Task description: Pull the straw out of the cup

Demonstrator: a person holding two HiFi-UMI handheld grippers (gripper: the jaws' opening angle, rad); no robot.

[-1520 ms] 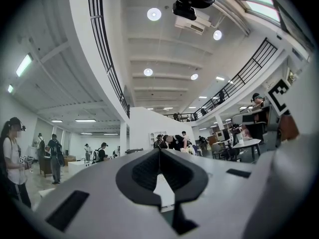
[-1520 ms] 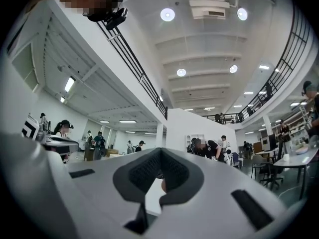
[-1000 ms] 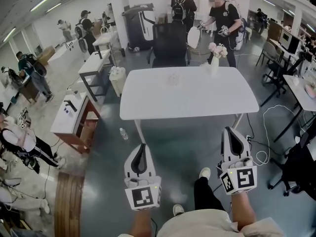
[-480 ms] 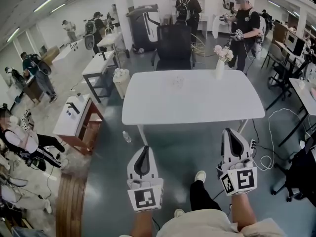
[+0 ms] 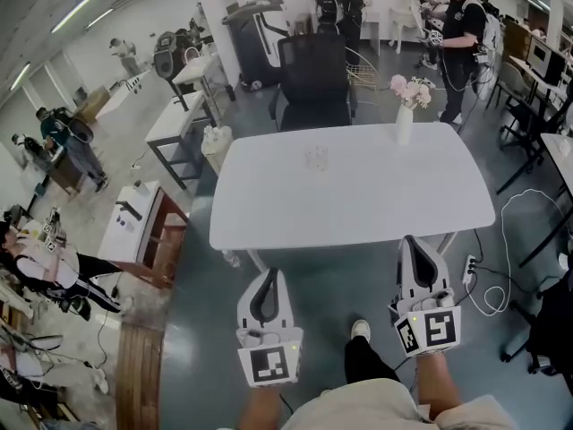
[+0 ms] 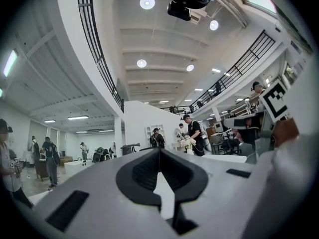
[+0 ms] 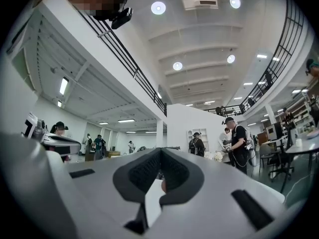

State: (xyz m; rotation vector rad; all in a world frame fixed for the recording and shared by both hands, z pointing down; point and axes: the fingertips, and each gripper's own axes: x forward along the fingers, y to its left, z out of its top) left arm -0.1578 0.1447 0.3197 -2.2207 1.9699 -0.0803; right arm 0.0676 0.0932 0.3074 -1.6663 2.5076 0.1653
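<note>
In the head view a small clear cup stands on the white table, towards its far side; a straw in it is too small to make out. My left gripper is held over the floor, short of the table's near edge, its jaws shut and empty. My right gripper is just at the near edge, to the right, also shut with nothing in it. In the left gripper view the left gripper has its tips closed together, and in the right gripper view the right gripper looks the same. The cup shows in neither gripper view.
A white vase of pink flowers stands at the table's far right. A black office chair is behind the table. Side tables and several people are to the left and at the back. A cable and power strip lie on the floor at right.
The table has come nearer and larger in the head view. Both grippers have advanced toward its near edge, still shut. People at the back have shifted.
</note>
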